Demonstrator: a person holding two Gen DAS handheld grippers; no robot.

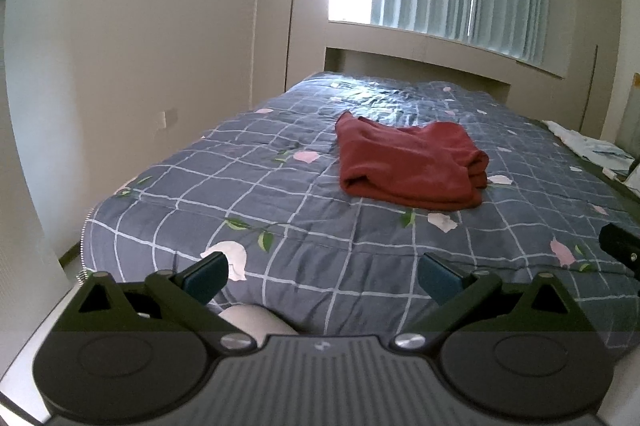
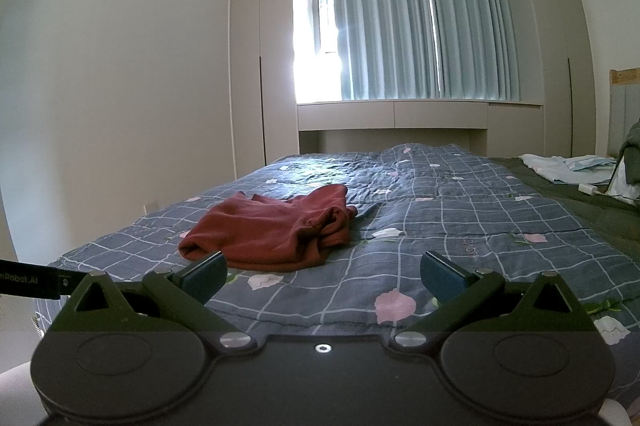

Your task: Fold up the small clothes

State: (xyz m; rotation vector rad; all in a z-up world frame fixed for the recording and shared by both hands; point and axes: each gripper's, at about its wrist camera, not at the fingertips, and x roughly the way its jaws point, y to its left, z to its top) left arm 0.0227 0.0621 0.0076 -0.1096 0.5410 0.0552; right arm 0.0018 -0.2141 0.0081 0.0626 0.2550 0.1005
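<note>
Red garment [image 1: 412,165] lies bunched and partly doubled over in the middle of the bed [image 1: 200,185], on a blue-grey checked quilt with pink flowers. Left gripper [image 1: 322,276] and right gripper [image 2: 323,276] both hover at the near bed edge, well apart from the cloth, fingers spread wide, holding nothing. Cloth looks soft, light, limp, knit-like, probably sweat shorts or a small top, can't tell which; it should drape and slump when lifted, not slippery, not fragile. Thick rolled hem on the side toward the headboard [image 2: 332,222] looks like the firmest spot to pinch; best bet is one gripper per corner or hem end so it spreads flat before folding. Pinching mid-panel would likely just lift a wad, maybe snag the quilt too. No containers in view. Pale folded clothes [image 2: 568,165] sit far off on the bed near the headboard, beside a small white charger-like item [image 2: 588,189].
</note>
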